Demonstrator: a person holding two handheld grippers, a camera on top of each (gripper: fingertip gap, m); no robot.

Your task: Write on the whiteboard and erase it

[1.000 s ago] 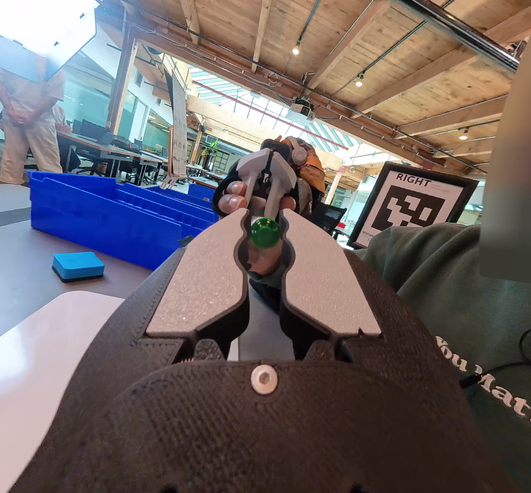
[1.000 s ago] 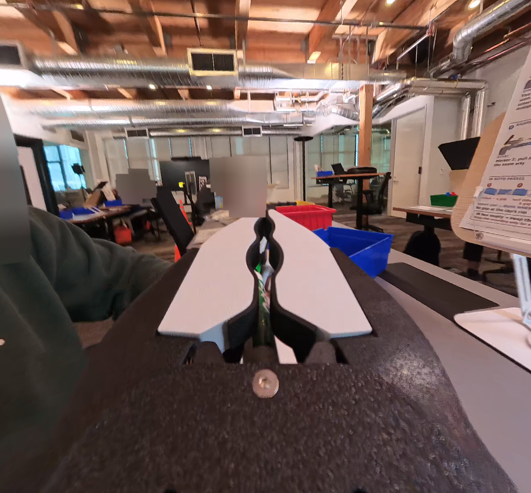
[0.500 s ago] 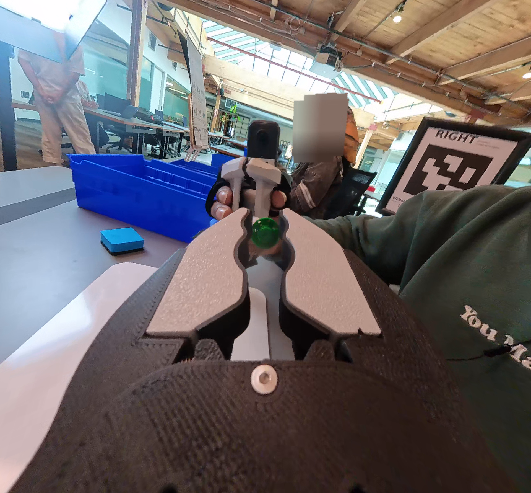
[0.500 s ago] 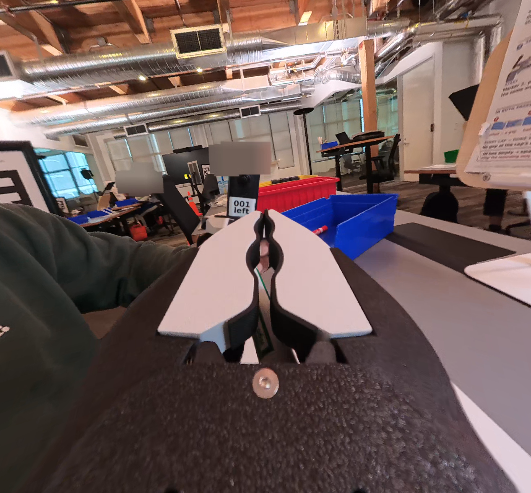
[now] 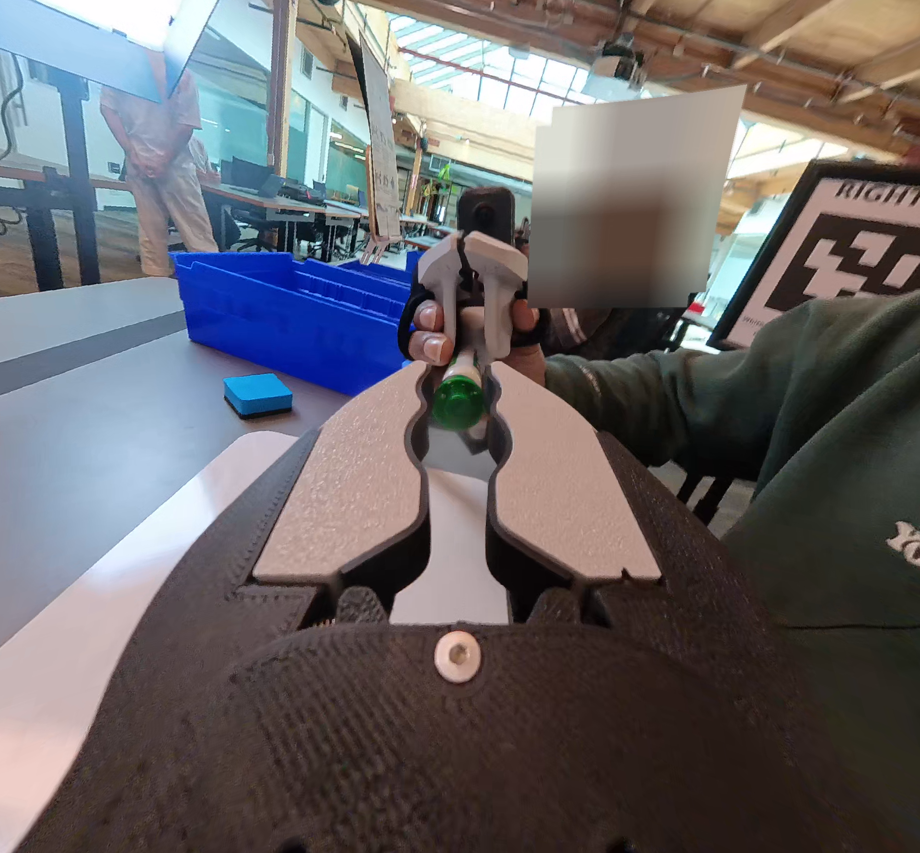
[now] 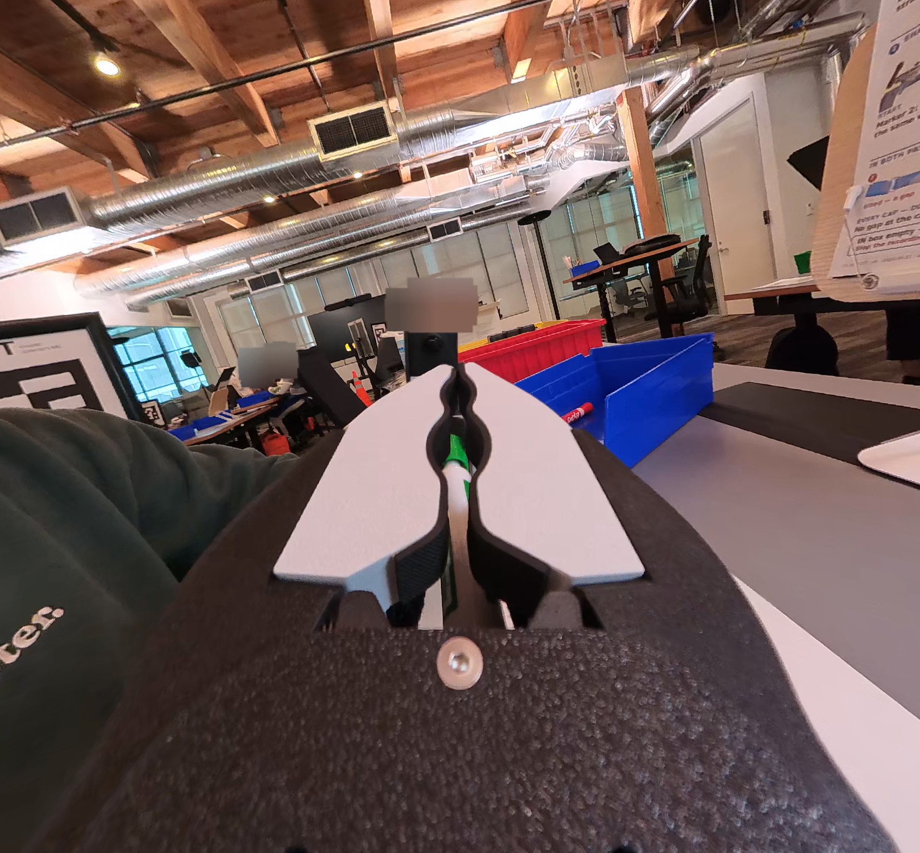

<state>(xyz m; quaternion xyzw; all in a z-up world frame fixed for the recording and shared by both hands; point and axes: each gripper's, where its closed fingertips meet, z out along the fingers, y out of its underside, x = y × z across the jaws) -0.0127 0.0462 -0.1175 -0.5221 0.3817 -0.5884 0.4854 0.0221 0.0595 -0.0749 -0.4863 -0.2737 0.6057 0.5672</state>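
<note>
A green whiteboard marker (image 5: pixel 458 401) is held between both grippers above the table. My left gripper (image 5: pixel 457 379) is shut on the marker's green capped end at its fingertips. My right gripper (image 6: pixel 456 376) is shut on the marker's white body (image 6: pixel 455 486), which runs back between its fingers. In the left wrist view the right gripper (image 5: pixel 473 291) faces me, with a hand around it. The white whiteboard (image 5: pixel 149 555) lies under my left gripper; it also shows in the right wrist view (image 6: pixel 821 670). A blue eraser (image 5: pixel 257 395) lies on the table beyond the whiteboard.
A blue bin (image 5: pixel 298 316) stands behind the eraser. In the right wrist view a blue bin (image 6: pixel 657 396) holds a red marker (image 6: pixel 577 413), with a red bin (image 6: pixel 532 346) behind. An instruction board (image 6: pixel 876 132) stands at right. A green sleeve (image 5: pixel 747 406) fills the right side. The grippers' ends are close to 6 cm from one another.
Both grippers have tipped downward, so more table shows. The right gripper has drawn back from the left, and more of the marker's white body shows between them.
</note>
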